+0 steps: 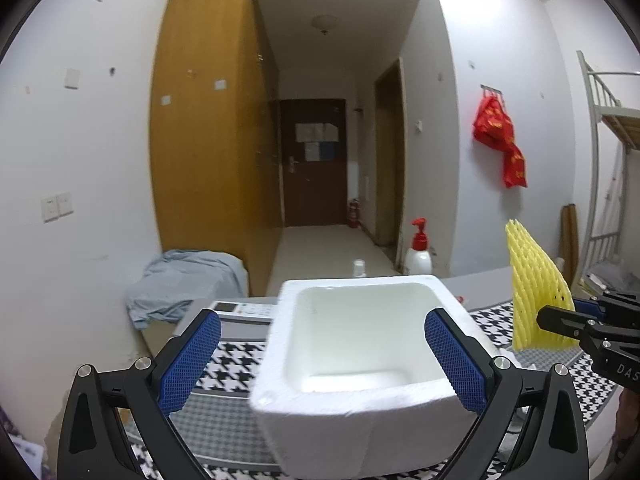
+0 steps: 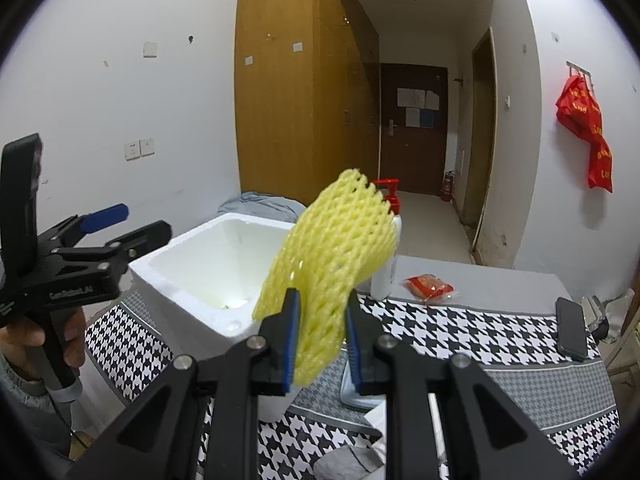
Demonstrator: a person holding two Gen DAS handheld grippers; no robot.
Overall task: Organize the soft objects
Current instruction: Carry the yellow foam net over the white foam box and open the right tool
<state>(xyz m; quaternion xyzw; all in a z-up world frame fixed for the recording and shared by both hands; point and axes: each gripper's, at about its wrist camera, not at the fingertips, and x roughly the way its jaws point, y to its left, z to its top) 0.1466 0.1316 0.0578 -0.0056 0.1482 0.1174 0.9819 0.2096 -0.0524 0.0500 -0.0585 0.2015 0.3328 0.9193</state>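
Right gripper [image 2: 320, 332]: fingers clamped on yellow foam mesh sleeve [image 2: 332, 256], held upright just beside white square styrofoam box [image 2: 192, 256], likely for dropping in. Left gripper [image 1: 324, 356]: fingers wide apart, straddling the box's near right wall, gripping nothing.

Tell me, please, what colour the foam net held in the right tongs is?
Pale yellow; the foam net shows best in the right wrist view.
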